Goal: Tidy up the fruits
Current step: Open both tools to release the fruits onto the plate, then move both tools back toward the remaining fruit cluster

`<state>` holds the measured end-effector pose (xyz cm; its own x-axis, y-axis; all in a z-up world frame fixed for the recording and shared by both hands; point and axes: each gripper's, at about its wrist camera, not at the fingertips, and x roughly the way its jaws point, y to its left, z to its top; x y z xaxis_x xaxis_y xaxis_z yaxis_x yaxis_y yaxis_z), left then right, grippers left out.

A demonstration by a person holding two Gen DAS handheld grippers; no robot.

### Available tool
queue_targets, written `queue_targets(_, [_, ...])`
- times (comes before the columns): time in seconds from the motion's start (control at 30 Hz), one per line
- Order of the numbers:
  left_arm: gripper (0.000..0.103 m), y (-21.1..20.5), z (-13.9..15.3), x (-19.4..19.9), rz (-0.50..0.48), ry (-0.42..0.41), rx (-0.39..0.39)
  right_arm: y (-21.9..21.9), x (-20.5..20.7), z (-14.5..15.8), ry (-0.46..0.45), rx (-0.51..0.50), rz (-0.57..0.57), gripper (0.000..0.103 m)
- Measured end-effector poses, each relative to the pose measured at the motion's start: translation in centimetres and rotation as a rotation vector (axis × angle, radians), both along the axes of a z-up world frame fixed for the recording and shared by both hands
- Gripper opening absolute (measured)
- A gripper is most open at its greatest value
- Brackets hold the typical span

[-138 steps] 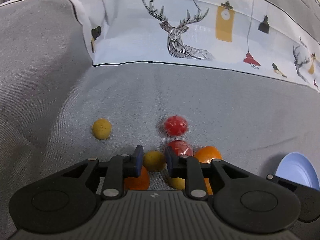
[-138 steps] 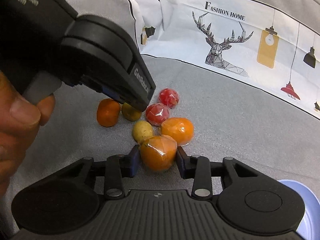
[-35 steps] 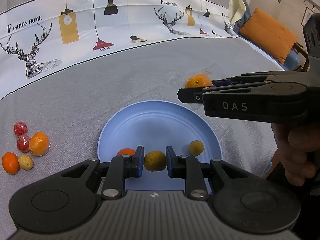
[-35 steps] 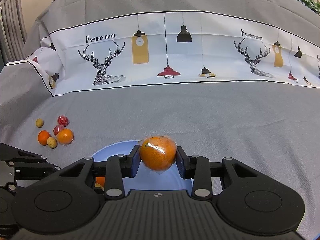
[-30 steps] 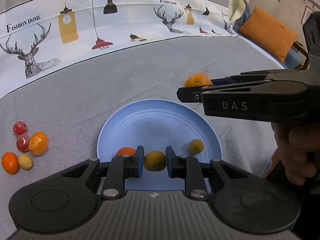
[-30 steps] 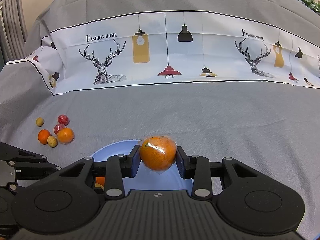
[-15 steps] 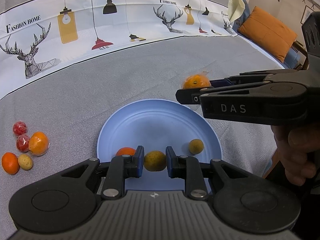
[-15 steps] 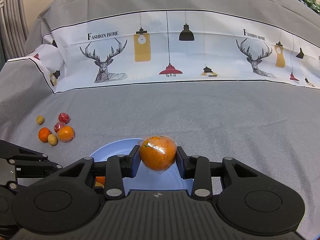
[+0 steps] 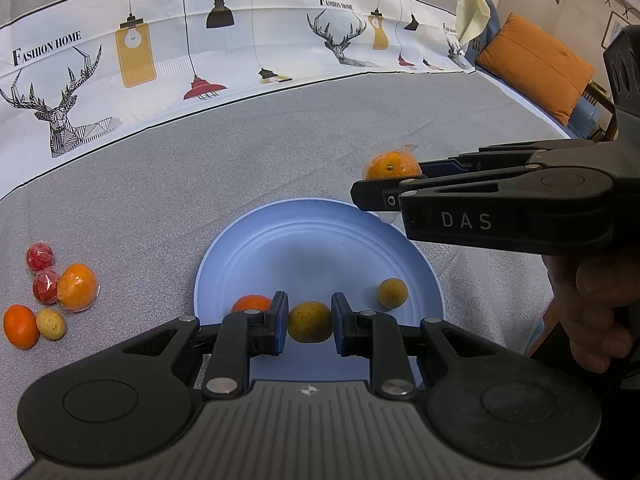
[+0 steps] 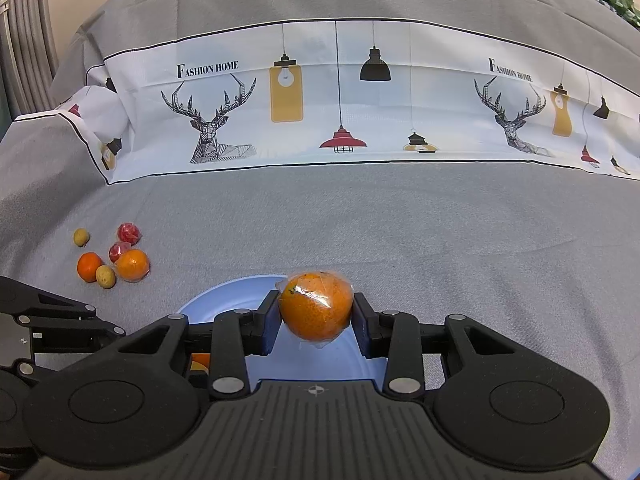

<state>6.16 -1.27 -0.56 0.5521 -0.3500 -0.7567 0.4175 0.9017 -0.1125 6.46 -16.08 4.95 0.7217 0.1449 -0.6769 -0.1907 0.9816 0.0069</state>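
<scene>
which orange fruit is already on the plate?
The unwrapped orange at the blue plate's near-left edge. The others: one plastic-wrapped in the right gripper, two on the cloth at left.

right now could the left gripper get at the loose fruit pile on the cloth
Probably not yet: the left gripper is shut on a yellow-green fruit over the blue plate. The pile lies uncovered to its left, so once emptied it likely could.

Both views are evenly and softly lit, with only faint shadows cast. Straight lines are bent by fisheye distortion, and corners are darkened.
</scene>
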Motion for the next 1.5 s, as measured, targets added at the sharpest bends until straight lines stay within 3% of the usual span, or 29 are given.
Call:
queue_targets(0.5, [0.026,0.6,0.3,0.2,0.024,-0.001,-0.020,-0.2,0.1,-0.3,0.016,-0.010,-0.014,0.047])
queue_targets(1.33, [0.026,1.9,1.0,0.5,0.100,-0.015,-0.052,-0.2,-0.1,0.6,-0.046,-0.021,-0.036,0.046])
queue_targets(1.5, [0.026,2.2,1.1,0.6,0.115,-0.019,-0.055,-0.1,-0.2,0.7,-0.059,-0.010,-0.030,0.040])
